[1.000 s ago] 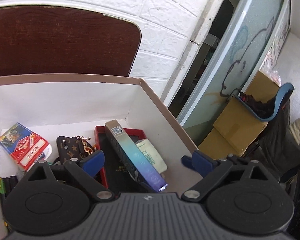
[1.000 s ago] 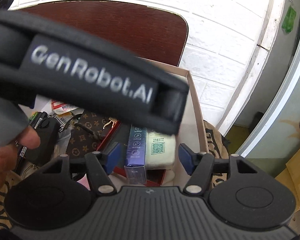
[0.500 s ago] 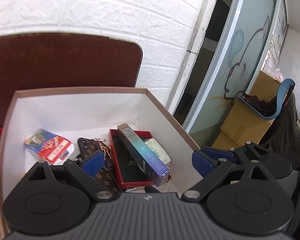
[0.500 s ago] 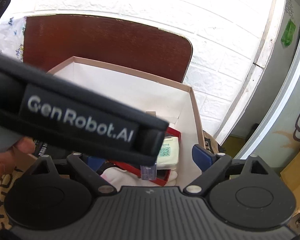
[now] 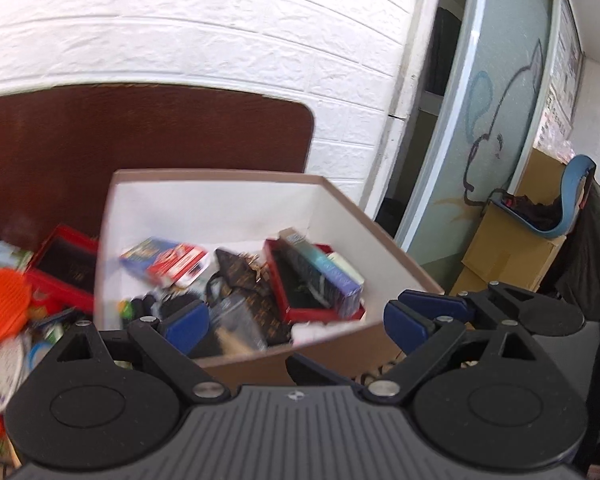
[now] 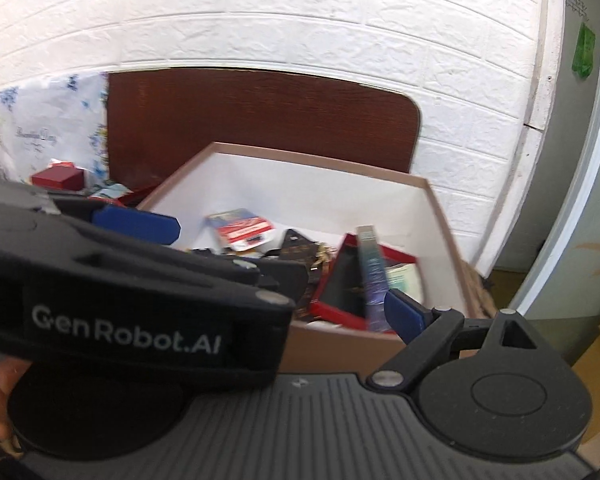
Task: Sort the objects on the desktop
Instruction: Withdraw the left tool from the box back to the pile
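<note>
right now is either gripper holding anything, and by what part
Nothing is held. The left gripper is open and empty. The right gripper also grips nothing, though its left finger is hidden.

Matt cardboard box, glossy wooden tabletop, rough white brick wall.

You've got a white brick wall ahead, frosted glass door right, cardboard boxes below it, daylight
</note>
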A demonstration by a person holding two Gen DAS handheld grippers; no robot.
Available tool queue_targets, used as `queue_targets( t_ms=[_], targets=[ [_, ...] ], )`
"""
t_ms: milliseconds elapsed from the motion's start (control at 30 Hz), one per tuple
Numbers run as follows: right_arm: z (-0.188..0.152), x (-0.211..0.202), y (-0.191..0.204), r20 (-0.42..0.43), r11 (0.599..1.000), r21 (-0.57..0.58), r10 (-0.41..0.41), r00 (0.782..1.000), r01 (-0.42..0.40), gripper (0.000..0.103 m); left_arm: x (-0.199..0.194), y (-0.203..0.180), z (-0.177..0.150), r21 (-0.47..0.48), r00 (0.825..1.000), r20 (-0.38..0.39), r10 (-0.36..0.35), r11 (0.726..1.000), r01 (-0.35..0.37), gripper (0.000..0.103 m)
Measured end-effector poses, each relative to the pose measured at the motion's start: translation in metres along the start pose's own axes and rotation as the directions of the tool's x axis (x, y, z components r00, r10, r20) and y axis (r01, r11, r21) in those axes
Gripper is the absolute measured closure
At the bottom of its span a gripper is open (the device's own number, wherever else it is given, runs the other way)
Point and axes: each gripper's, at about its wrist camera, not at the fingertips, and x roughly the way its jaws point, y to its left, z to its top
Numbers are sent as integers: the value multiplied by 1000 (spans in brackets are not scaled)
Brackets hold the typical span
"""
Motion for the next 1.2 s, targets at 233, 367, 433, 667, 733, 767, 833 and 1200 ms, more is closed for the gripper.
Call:
queue_targets(
  t_ms=[233,367,433,667,733,767,833,1200],
  targets=[
    [-24,6,38,-1,996,-8,86,996,-86,13,-36,30,-38,-65,998,-6,68,996,-68,6],
    [-38,9,70,-11,989,-32,141,990,-141,13,-55,53,-62,-108,994,-24,109,988,-111,6],
    [-45,12,86,-22,985,-40,168,985,-169,13,-64,67,-74,-124,990,-40,137,982,-141,6],
    [-63,31,129,-96,965,-42,256,962,-261,14,-81,121,-105,-188,957,-100,274,939,-288,9],
    [-66,38,138,-110,963,-47,258,960,-264,14,-79,136,-107,-222,950,-113,290,925,-309,12],
    [-67,41,142,-114,964,-49,254,960,-261,15,-79,141,-108,-232,949,-117,293,921,-313,15],
    [-68,47,150,-127,966,-51,244,961,-252,24,-74,149,-109,-245,945,-132,300,914,-325,23],
    [-68,78,157,-142,977,-19,210,967,-214,44,-43,169,-106,-273,939,-173,297,902,-336,45]
  ],
)
